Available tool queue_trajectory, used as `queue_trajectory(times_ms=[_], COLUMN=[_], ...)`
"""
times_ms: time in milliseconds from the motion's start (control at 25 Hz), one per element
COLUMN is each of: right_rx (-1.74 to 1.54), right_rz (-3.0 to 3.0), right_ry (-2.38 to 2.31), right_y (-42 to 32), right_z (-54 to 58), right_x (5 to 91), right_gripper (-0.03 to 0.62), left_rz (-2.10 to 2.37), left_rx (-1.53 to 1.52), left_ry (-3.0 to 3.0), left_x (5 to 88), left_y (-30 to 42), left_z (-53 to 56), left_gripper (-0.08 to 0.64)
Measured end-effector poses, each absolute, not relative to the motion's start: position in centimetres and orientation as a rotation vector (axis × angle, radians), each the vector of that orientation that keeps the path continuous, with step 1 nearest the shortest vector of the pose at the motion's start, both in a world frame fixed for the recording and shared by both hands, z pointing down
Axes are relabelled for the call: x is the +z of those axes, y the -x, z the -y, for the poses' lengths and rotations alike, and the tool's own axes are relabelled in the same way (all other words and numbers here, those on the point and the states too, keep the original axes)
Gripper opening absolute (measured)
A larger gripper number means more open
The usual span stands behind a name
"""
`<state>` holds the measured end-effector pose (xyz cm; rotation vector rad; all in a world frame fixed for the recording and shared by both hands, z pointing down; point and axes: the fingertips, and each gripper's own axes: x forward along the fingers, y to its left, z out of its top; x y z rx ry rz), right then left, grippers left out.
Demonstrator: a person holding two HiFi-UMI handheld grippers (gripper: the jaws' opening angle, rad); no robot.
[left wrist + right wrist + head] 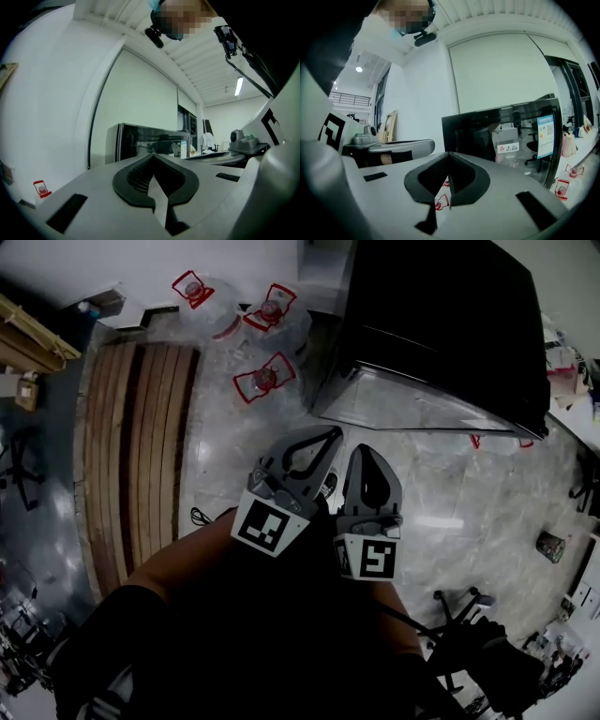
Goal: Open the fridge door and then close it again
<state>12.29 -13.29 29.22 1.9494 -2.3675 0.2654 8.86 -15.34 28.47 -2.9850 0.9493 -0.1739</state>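
Observation:
The black fridge point(441, 324) stands on the floor at the upper right of the head view, and its glossy front looks closed. It is also ahead in the left gripper view, the fridge point(140, 140), and in the right gripper view, the fridge point(506, 131), some way off. My left gripper point(336, 433) and right gripper point(359, 450) are held side by side in mid-air short of it, touching nothing. The left gripper point(153, 155) is shut, tips together, empty. The right gripper point(449, 153) is shut too, with nothing in it.
Three clear water jugs with red handles point(265, 379) stand on the floor left of the fridge. A wooden slatted platform point(141, 446) lies at the left. Chair bases point(459, 606) and clutter sit at the lower right. The floor is pale marble tile.

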Motion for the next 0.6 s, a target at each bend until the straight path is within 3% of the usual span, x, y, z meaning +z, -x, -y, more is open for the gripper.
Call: queue_trajectory(times_ms=[600], right_rx=[0.076], right_rz=[2.432], right_ry=[-1.928], right_y=[-11.5], right_z=[12.5], right_x=[20.1], right_gripper=[0.015], left_rz=[-1.056], left_rx=[-0.008], left_ry=[3.007], left_x=[20.3], left_y=[-7.5], left_z=[13.0], left_gripper=[0.008])
